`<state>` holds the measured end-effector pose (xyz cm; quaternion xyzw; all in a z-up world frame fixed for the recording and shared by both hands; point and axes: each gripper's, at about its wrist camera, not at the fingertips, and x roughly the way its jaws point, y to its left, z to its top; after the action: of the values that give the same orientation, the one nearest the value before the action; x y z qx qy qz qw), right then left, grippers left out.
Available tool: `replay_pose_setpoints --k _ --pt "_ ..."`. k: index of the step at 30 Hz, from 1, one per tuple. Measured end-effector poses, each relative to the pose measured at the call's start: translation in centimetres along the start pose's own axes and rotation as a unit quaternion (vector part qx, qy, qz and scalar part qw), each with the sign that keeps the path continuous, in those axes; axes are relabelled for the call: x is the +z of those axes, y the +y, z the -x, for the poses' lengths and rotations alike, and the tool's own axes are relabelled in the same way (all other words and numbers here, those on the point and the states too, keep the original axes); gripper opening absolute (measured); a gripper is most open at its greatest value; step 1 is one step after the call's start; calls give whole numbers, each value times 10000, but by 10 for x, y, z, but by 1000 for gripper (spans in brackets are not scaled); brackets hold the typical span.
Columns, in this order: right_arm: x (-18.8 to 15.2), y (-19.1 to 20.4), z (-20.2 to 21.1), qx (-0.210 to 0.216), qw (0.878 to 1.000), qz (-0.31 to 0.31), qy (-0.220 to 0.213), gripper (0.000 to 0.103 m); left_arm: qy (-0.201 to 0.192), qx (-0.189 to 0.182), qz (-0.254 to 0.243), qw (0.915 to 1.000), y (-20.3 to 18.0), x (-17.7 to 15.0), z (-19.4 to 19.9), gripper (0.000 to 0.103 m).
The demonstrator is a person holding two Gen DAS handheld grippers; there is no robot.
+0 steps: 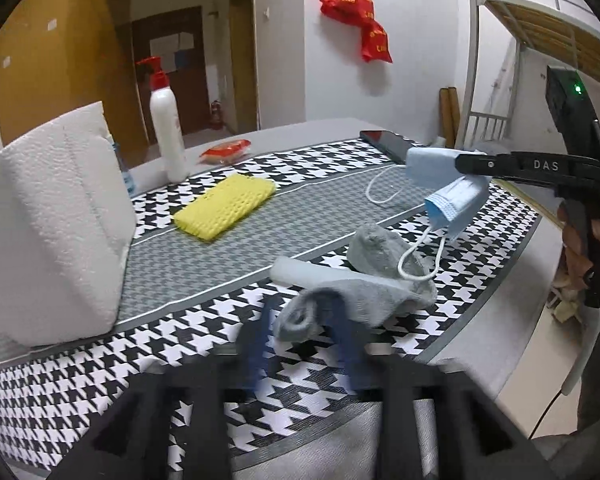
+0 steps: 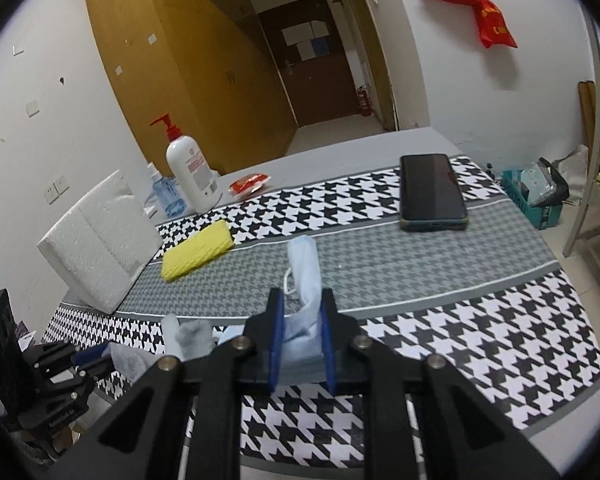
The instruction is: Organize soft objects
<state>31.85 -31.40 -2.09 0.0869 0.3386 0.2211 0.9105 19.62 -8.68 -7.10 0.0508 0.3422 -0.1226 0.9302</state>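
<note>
Right claw point(image 2: 300, 332) on face mask point(image 2: 304, 276) (long axis pointing away)

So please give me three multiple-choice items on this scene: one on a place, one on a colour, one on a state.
1. Where does the phone lie?
A. on the patterned cloth
B. on the foam block
C. on the floor

2. What colour is the sponge?
A. green
B. yellow
C. pink

3. What does the right hand-held gripper hold?
A. nothing
B. a bottle
C. the blue face mask

Answers: 1 A, it rests flat on the houndstooth cloth; 2 B, clearly yellow in both views; 3 C, its pads pinch the mask.
</note>
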Motion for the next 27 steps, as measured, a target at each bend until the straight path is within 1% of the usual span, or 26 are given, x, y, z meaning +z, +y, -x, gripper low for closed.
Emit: replay_pose_setpoints --k 1,2,4,5,7,8,10,13,16,18,20,23,24,27 --pt "-1 0 1 -4 10000 -4 -13 21 -27 27 27 10000 0 0 1 73" --pt "-1 -1 2 -4 10000 -18 -19 21 -89 4 46 9999 -1 0 3 77" --pt "-2 -3 6 -13 10000 -51 -57 21 -134 -206 -38 9997 -7 0 7 78" --pt "-2 -5 8 -24 9999 -69 -74 21 -154 -291 -104 9994 -11 0 8 83" --pt "-2 -9 14 -46 9998 -133 -138 21 -170 -371 -282 9988 -21 1 8 89" --pt "-2 -11 17 -64 9997 -151 -166 21 -167 -381 -377 9984 -26 1 7 89" --pt "-2 -13 21 -88 9996 -174 -212 21 -124 -381 -550 9977 -35 2 3 89" --pt "-5 -14 26 -84 9995 -188 -254 21 -6 -444 -550 9975 -35 4 -8 89" --pt "-8 -16 30 -53 9994 -218 -267 21 181 -394 -542 9976 -33 4 -20 89" --pt "-9 -16 33 -38 9994 -218 -280 21 318 -347 -517 9975 -31 2 -28 84" --pt "-10 -16 35 -33 9993 -229 -299 21 446 -438 -470 9969 -30 0 -34 74" --pt "-12 -18 36 -37 9992 -277 -302 21 610 -380 -416 9965 -28 -3 -40 67" --pt "-12 -19 36 -29 9992 -288 -291 21 613 -395 -392 9966 -27 -3 -41 66" --pt "-13 -18 35 -24 9992 -290 -277 21 623 -412 -393 9964 -27 -4 -40 60"
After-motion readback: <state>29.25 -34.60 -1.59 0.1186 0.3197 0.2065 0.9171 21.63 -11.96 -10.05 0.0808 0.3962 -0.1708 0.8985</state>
